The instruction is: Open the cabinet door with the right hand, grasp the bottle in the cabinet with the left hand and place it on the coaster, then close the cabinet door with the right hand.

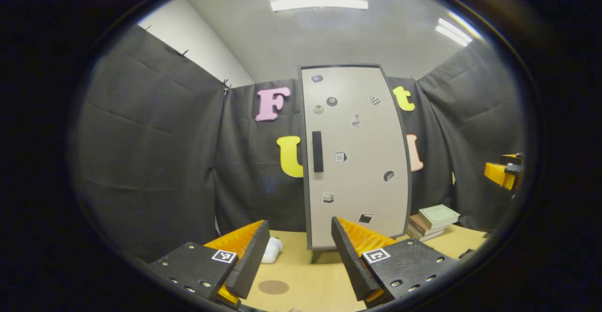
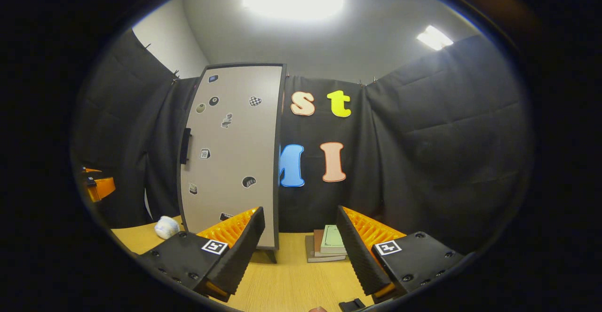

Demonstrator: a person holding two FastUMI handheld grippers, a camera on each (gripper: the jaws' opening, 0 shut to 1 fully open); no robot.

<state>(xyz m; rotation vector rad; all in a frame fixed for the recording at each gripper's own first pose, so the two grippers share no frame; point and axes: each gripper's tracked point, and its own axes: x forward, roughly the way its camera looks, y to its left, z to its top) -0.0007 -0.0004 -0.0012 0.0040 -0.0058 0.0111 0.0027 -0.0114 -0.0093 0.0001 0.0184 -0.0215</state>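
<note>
A tall beige cabinet (image 1: pixel 357 156) with a dark frame stands on the wooden table (image 1: pixel 305 274), its door shut and hiding the inside. A black vertical handle (image 1: pixel 317 152) sits near the door's left edge. A round brown coaster (image 1: pixel 273 287) lies on the table in front of it. My left gripper (image 1: pixel 299 229) is open, above the table short of the cabinet, and holds nothing. In the right gripper view the cabinet (image 2: pixel 230 156) stands left of centre with its handle (image 2: pixel 186 146). My right gripper (image 2: pixel 300 213) is open, right of the door, and holds nothing.
A small stack of books (image 1: pixel 432 222) lies right of the cabinet, also seen in the right gripper view as books (image 2: pixel 329 244). A white crumpled object (image 1: pixel 273 250) lies on the table left of the cabinet. The other gripper (image 1: pixel 505 171) shows at the far right edge.
</note>
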